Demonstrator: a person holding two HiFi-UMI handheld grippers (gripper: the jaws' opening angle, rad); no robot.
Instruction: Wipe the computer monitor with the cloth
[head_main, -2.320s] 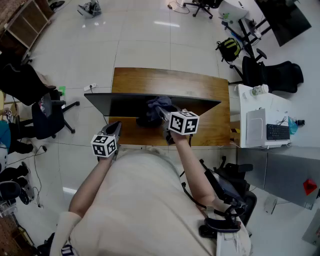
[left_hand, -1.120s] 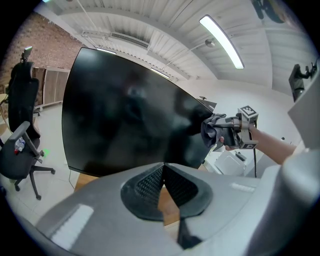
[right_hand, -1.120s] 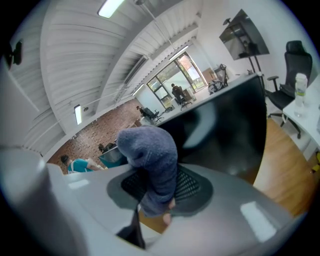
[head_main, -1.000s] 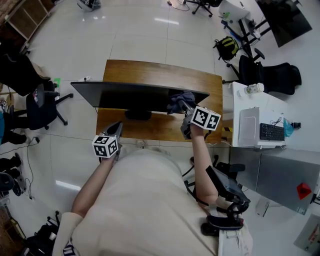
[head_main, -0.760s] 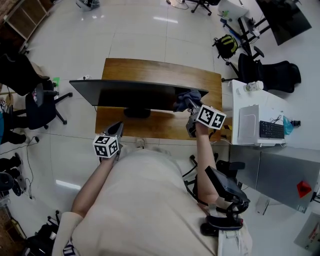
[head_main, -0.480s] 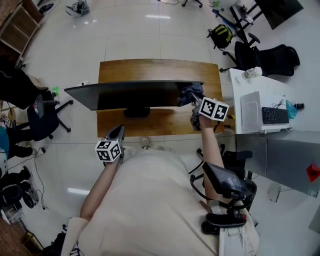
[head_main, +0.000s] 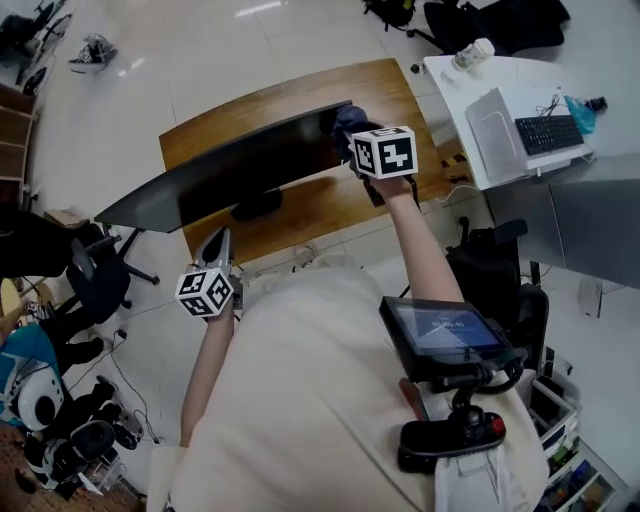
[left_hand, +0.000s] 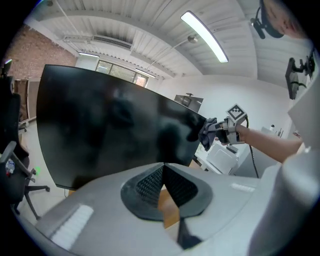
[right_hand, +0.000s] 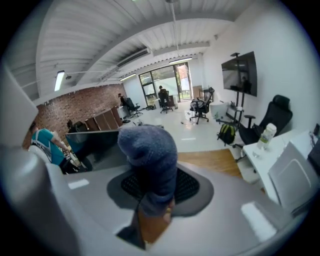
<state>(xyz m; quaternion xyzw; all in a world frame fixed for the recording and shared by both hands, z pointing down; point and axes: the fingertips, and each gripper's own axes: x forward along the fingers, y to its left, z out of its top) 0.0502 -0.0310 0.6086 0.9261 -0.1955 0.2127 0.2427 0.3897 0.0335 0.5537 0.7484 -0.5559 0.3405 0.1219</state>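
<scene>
A wide black monitor (head_main: 230, 170) stands on a wooden desk (head_main: 300, 212). My right gripper (head_main: 350, 130) is shut on a blue-grey cloth (head_main: 345, 118), which sits bunched at the screen's right end. In the right gripper view the cloth (right_hand: 147, 155) bulges out of my right gripper (right_hand: 150, 187), and the monitor (right_hand: 97, 140) lies behind it to the left. My left gripper (head_main: 218, 242) hangs shut and empty by the desk's front edge. From the left gripper view, the dark monitor (left_hand: 115, 125) fills the picture above my left gripper (left_hand: 163, 167), with the cloth (left_hand: 207, 134) at its right edge.
A white side table (head_main: 470, 85) with a laptop and a keyboard (head_main: 555, 132) stands right of the desk. A device with a small screen (head_main: 445, 330) sits close at my right. A black office chair (head_main: 95, 285) is at the left, on white tiled floor.
My right gripper has carried the cloth along the screen from near its middle to its right end. The left gripper has stayed low by the desk's front edge. The head view has shifted.
</scene>
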